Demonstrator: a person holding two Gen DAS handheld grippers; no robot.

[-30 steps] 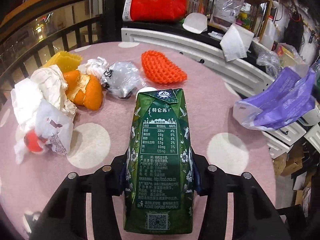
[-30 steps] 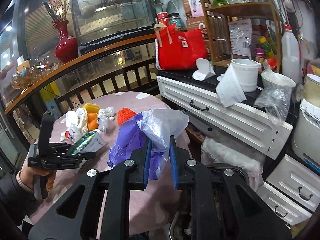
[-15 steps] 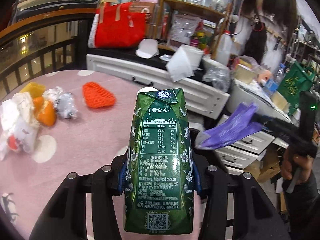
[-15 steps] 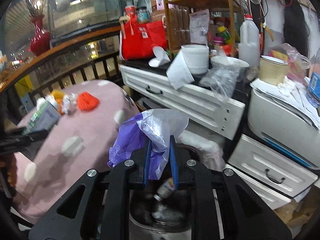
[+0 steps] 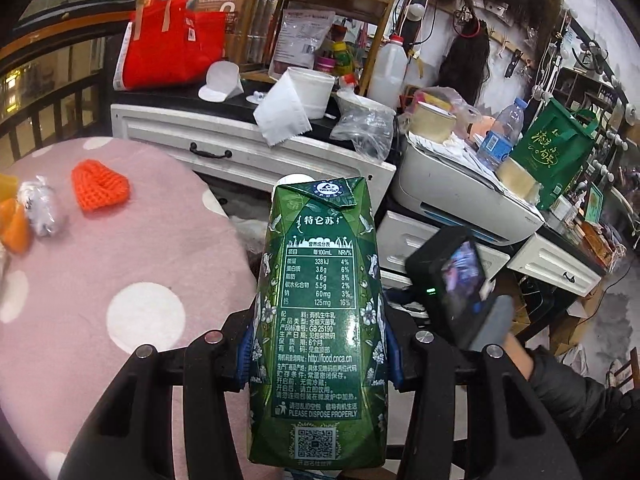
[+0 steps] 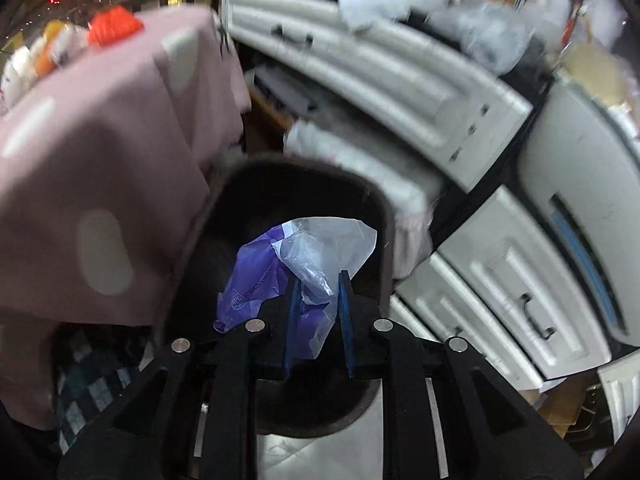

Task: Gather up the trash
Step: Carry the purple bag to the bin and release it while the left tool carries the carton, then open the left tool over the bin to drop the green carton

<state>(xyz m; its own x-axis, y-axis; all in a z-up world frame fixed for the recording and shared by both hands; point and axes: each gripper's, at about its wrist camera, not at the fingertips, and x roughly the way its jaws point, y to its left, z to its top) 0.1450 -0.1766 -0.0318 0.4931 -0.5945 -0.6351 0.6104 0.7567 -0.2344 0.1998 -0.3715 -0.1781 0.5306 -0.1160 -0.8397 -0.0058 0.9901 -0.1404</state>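
Note:
A green milk carton (image 5: 320,312) stands upright between the pads of my left gripper (image 5: 319,360), which is shut on it, at the right edge of the pink dotted table (image 5: 120,264). My right gripper (image 6: 318,280) points down into a dark trash bin (image 6: 384,216) beside the table and is shut on a purple and clear plastic bag (image 6: 256,280) that hangs over the bin's mouth. An orange foam net (image 5: 100,186), a crumpled clear wrapper (image 5: 40,208) and orange peel (image 5: 16,228) lie on the table's far left.
A white drawer cabinet (image 5: 240,148) cluttered with a red bag (image 5: 172,40), cups and tissue stands behind the table. A white printer (image 5: 460,192) and more drawers (image 6: 500,280) are on the right. A dark sleeve (image 5: 560,392) shows at lower right.
My left gripper has swung right with the carton, from over the table's trash toward the table's right edge. My right gripper has dropped and tipped down over the bin, with the bag still in it.

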